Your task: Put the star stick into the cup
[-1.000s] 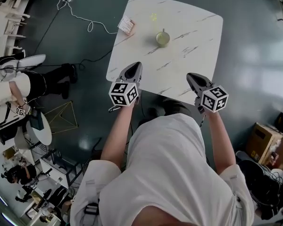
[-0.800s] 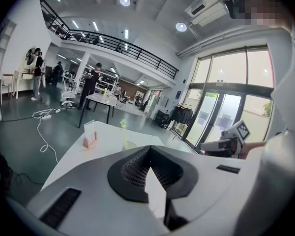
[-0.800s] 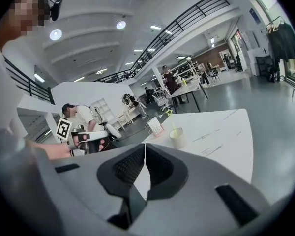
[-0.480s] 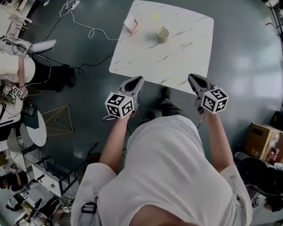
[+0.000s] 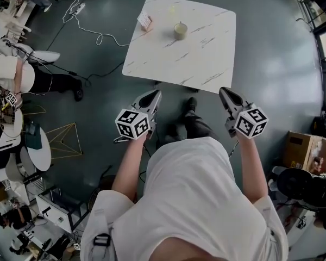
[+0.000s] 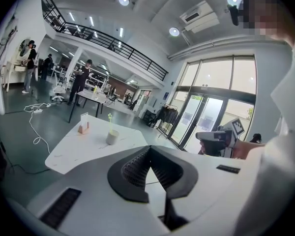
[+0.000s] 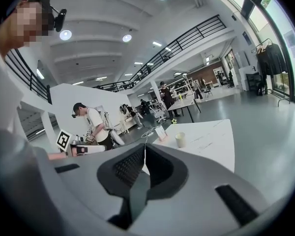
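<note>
A pale cup [image 5: 180,30] stands on the white marble table [image 5: 206,53], far ahead of me. In the left gripper view the cup [image 6: 112,137] holds a thin stick topped by a yellow-green star [image 6: 109,116]. The right gripper view shows the same cup [image 7: 180,139] and star [image 7: 174,121]. My left gripper [image 5: 155,93] and right gripper [image 5: 224,91] hang over the floor short of the table's near edge. Both are shut with nothing between their jaws.
A small card holder [image 5: 145,20] sits at the table's far left. Cables and a power strip [image 5: 79,7] trail over the dark floor at left. Cardboard boxes [image 5: 307,154] lie at right. People work at desks on the left [image 5: 11,75].
The table has slid up and away in the head view as the person backed off. Both grippers, earlier at its near edge, now hang over floor, still shut.
</note>
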A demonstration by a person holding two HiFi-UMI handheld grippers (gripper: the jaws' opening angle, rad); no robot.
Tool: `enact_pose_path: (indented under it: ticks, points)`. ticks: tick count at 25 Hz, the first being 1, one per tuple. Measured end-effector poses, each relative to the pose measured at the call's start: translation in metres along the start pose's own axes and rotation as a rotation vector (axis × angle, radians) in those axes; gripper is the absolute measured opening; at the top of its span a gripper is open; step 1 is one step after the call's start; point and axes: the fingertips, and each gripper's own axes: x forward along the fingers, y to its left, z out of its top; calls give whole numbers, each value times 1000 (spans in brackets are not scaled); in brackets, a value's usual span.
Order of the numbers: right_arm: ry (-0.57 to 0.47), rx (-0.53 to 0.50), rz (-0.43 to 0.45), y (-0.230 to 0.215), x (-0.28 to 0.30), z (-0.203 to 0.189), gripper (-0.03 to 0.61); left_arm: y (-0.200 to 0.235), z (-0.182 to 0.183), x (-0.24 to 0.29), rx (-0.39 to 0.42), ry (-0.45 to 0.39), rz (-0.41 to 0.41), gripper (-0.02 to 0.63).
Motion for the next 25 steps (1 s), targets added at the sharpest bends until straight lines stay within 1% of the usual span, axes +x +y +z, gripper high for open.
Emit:
enact_pose_path:
  ticks: [3, 8, 13, 15, 17, 20, 25]
  points:
    - [2, -12, -9, 2, -15, -7, 26, -10, -9, -8, -6, -3, 3, 14]
    - [-2, -38, 1, -8, -32, -8, 26, -33, -8, -17, -5, -57, 20, 14]
    - [-9, -78, 68, -13, -32, 6, 26, -50, -5, -13, -19, -91, 57, 14]
    - [-12, -113, 107, -11, -35, 14, 26, -57, -3, -13, -34, -108, 72, 14]
    - [-14, -156, 136, -12, -37, 23, 26, -61, 3, -9, -32, -126, 79, 14]
    - [-6, -183, 156, -23, -40, 28, 25, -65, 7, 0, -21, -134, 94, 14]
    - [-8, -177, 163, -41, -46, 31, 26, -75, 10, 9, -15, -144, 96, 14]
